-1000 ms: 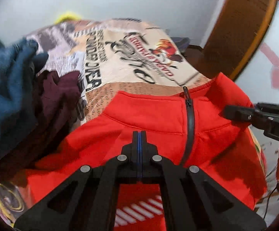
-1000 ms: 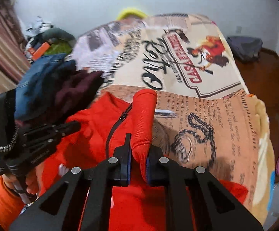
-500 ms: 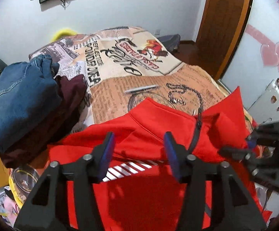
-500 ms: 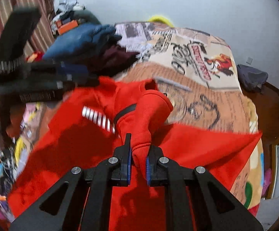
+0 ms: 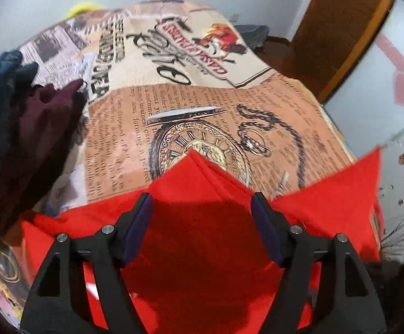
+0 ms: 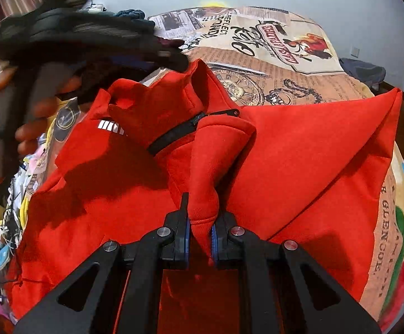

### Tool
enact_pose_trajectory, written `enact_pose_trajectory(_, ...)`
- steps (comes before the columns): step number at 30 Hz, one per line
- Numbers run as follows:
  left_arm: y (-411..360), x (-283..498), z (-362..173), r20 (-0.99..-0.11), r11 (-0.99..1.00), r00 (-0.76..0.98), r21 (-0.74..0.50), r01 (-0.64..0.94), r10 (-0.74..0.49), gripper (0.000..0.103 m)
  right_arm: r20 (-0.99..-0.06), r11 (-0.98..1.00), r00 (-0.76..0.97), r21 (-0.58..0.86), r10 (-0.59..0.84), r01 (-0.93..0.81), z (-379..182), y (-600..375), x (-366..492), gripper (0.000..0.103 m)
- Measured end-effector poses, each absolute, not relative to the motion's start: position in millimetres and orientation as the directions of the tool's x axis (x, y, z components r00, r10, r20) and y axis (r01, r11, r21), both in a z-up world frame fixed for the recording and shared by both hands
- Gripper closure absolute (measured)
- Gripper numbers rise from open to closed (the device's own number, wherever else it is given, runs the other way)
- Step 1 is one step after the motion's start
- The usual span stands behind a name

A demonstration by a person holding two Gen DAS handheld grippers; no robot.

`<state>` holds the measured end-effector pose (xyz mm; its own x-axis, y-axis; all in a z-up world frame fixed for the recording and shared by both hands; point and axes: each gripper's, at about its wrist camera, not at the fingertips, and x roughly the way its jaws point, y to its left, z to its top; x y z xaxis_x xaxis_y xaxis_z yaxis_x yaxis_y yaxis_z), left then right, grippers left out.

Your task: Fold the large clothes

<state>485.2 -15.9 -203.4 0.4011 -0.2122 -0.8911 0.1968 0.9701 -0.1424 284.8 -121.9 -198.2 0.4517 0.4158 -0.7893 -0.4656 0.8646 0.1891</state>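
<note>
Bedroom: printed blanket (image 5: 207, 117) covered bed, clothes pile (image 5: 21, 128) left of left claw (image 5: 202, 222). Left claw, clamped on red sweatshirt (image 6: 299, 153) a second earlier, hung wide apart, empty, above it. Right claw (image 6: 200, 236) stayed pinched on collar fold. Sweatshirt lay spread on blanket; judged: left regrip due.

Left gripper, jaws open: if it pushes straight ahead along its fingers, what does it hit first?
Most likely the red zip-up sweatshirt: its raised fold fills the gap between the left gripper fingers. Beyond that lies the newspaper-print bedspread. Depth is unclear in the fisheye view, so the cloth may already be touching.
</note>
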Motion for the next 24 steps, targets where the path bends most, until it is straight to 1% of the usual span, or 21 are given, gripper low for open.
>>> enact_pose_trajectory(3,-19.7,504.0,-220.0,-0.898,0.982,0.411,-0.093,0.167,-0.155,0.032,-0.782,0.859,0.456,0.189,0.424,-0.475,-200.2,-122.3,284.4,0.093)
enact_pose_trajectory(5,-18.6,511.6,-228.3,-0.902,0.986,0.411,-0.076,0.150,-0.132,0.045,-0.776,0.856,0.454,0.205,0.438,-0.475,-200.9,-125.4,285.5,0.093)
enact_pose_trajectory(6,-16.6,514.0,-231.6,-0.905,0.987,0.404,-0.080,0.142,-0.131,0.056,-0.773,0.853,0.451,0.213,0.445,-0.477,-201.0,-126.7,285.2,0.093)
enact_pose_trajectory(7,-14.2,515.7,-234.8,-0.908,0.986,0.395,-0.094,0.134,-0.141,0.076,-0.770,0.851,0.448,0.223,0.453,-0.476,-201.1,-128.0,286.1,0.093)
enact_pose_trajectory(8,-11.4,516.5,-237.2,-0.909,0.984,0.386,-0.117,0.132,-0.159,0.085,-0.769,0.849,0.445,0.232,0.459,-0.475,-201.4,-129.2,286.6,0.093)
enact_pose_trajectory(10,-6.9,512.8,-235.4,-0.904,0.984,0.396,-0.119,0.136,-0.164,0.095,-0.767,0.849,0.442,0.243,0.464,-0.470,-200.8,-130.1,288.0,0.093)
enact_pose_trajectory(12,-3.3,502.9,-224.9,-0.889,0.984,0.433,-0.094,0.151,-0.151,0.097,-0.768,0.851,0.441,0.249,0.465,-0.463,-199.4,-129.9,288.3,0.093)
enact_pose_trajectory(16,6.4,473.3,-192.3,-0.847,0.981,0.510,-0.066,0.181,-0.151,0.098,-0.767,0.861,0.455,0.243,0.453,-0.447,-193.6,-131.9,289.0,0.092)
enact_pose_trajectory(21,31.7,403.5,-145.5,-0.781,0.973,0.594,-0.074,0.219,-0.193,0.098,-0.735,0.867,0.500,0.246,0.459,-0.434,-172.1,-139.1,285.3,0.092)
enact_pose_trajectory(24,43.9,361.0,-134.6,-0.760,0.969,0.613,-0.087,0.233,-0.215,0.099,-0.727,0.864,0.511,0.233,0.459,-0.446,-160.9,-137.5,277.8,0.092)
